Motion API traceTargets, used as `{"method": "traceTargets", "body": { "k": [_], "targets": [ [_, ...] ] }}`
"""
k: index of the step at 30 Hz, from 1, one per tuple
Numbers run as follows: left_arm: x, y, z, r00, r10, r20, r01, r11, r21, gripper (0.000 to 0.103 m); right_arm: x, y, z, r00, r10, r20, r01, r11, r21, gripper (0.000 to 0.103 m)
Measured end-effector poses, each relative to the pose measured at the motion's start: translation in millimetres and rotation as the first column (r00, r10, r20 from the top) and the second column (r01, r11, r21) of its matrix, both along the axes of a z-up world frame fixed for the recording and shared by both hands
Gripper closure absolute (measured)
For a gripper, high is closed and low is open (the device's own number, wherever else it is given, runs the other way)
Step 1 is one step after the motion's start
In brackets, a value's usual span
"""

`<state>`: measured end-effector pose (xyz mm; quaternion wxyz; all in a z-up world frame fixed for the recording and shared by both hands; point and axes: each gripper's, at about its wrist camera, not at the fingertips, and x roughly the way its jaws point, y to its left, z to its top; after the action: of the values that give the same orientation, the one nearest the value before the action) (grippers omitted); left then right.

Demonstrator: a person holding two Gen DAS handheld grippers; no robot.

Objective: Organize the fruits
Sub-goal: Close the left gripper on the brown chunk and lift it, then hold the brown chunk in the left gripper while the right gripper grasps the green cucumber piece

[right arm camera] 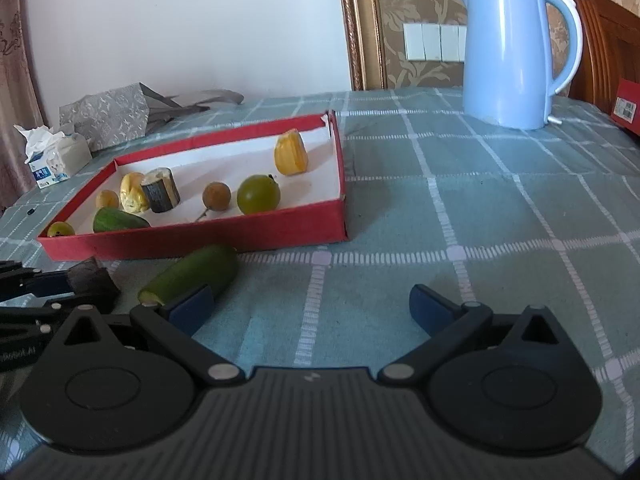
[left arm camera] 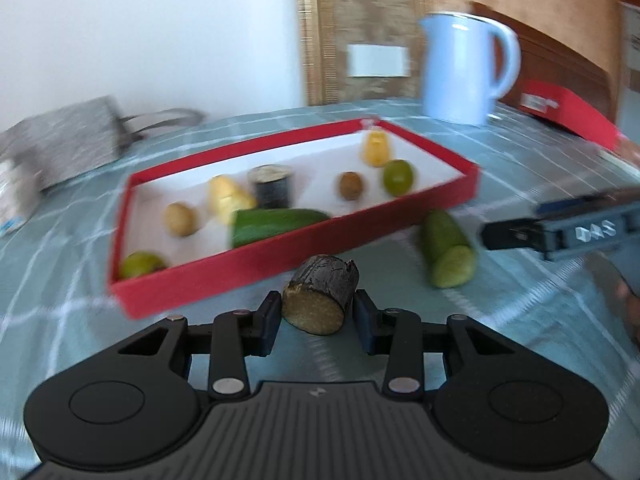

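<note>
Tray (left arm camera: pixel 400 216) holds most fruit already. Left gripper (left arm camera: pixel 316 312) clamps dark sugarcane stub (left arm camera: pixel 320 300) near tray's front wall; right gripper (right arm camera: pixel 308 308) wide, empty. Cucumber piece (right arm camera: pixel 192 276) remains on table (right arm camera: pixel 480 240).

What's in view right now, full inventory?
box: 1, red, white inside, on the tablecloth
cucumber pieces: 2, green, one in the box, one beside it
dark-skinned stalk pieces: 2, one in the box, one in the left tongs
green round fruits: 2, in the box
yellow pieces: 2, in the box
small brown fruits: 2, in the box
kettle: 1, light blue, far right
grey bag: 1, far left
tissue pack: 1, far left
tablecloth: teal check
left tongs: gripping the stalk piece
right tongs: open, empty
</note>
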<state>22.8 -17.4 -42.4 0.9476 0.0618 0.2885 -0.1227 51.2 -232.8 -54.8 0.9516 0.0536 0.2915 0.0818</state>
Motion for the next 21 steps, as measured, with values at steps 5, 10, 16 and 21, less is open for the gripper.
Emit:
{"method": "traceTargets", "body": {
  "k": [5, 10, 16, 21],
  "targets": [
    [0, 14, 0, 0.989, 0.145, -0.021, -0.146, 0.987, -0.069, 0.065, -11, 16, 5, 0.996, 0.064, 0.059, -0.062, 0.998, -0.025, 0.000],
    [2, 21, 1, 0.976, 0.215, -0.027, -0.216, 0.972, -0.092, 0.065, -17, 30, 7, 0.994, 0.075, 0.082, -0.073, 0.997, -0.028, 0.000],
    [2, 26, 1, 0.967, 0.251, -0.029, -0.253, 0.962, -0.100, 0.064, -16, 49, 5, 0.995, 0.071, 0.064, -0.069, 0.997, -0.029, 0.000],
    [2, 25, 1, 0.968, 0.249, -0.030, -0.251, 0.962, -0.106, 0.064, -11, 68, 3, 0.997, 0.063, 0.045, -0.061, 0.997, -0.053, 0.000]
  ]
}}
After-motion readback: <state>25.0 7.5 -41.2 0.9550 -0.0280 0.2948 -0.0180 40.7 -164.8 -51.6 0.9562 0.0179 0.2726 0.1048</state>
